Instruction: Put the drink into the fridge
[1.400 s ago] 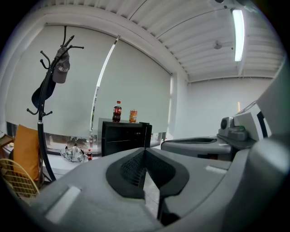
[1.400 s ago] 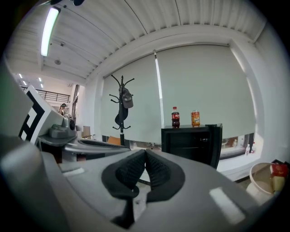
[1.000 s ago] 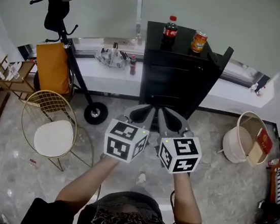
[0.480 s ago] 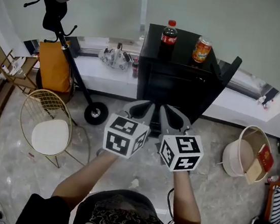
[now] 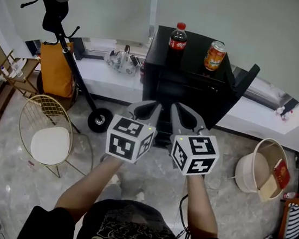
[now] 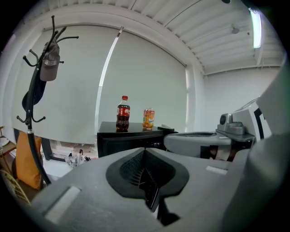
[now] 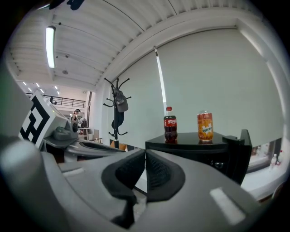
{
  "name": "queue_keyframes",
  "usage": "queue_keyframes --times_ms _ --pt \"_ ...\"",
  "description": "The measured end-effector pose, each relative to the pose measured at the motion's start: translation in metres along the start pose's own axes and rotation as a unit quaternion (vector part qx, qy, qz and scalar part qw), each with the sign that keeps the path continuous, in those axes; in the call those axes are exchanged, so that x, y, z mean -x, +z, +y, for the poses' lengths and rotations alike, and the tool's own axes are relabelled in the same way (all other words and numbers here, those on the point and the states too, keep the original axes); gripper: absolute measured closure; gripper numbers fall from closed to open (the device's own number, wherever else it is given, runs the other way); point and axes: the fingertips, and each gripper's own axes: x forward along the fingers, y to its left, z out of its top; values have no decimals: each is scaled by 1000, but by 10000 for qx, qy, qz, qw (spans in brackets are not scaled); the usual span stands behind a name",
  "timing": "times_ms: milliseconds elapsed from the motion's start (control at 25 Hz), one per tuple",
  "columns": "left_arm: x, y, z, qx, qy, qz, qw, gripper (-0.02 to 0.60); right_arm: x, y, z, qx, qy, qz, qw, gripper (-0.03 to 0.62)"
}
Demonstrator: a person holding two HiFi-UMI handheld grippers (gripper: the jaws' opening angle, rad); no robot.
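Two drinks sit on top of the black fridge (image 5: 189, 88): a cola bottle (image 5: 177, 38) toward its left and an orange can (image 5: 214, 55) to the right, apart from each other, both upright, neither touched yet. Both tools, left gripper (image 5: 146, 110) and right gripper (image 5: 183, 115), are side by side in front of the fridge, short of it, each w/ jaws pressed together and nothing btw them. Step in hand, as I read it: approach & set up for the pick. To do it well: spread one gripper's jaws before getting near, not at the last sec; come in level at the drink's mid-body, one jaw either side, then squeeze. Bottle is tall & narrow, so a nudge from a closed tip would prob. topple it; can is squat, steadier, but likely slick. Pick one, keep clear of the other. Dark panel (image 5: 246, 80) juts out at the fridge's right side, looks like the door ajar, can't say for sure; if so, the other gripper should swing it wide first so the loaded one goes straight in. Keep the drink upright throughout.
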Motion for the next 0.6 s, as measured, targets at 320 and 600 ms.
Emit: queue_keyframes --times_ms 320,600 --pt "-34 15 16 -196 -299 31 9994 577 -33 16 -17 113 -162 -85 9998 591" --pt "-66 31 48 -366 -380 -23 9986 577 -70 28 -35 115 -463 -165 9987 586"
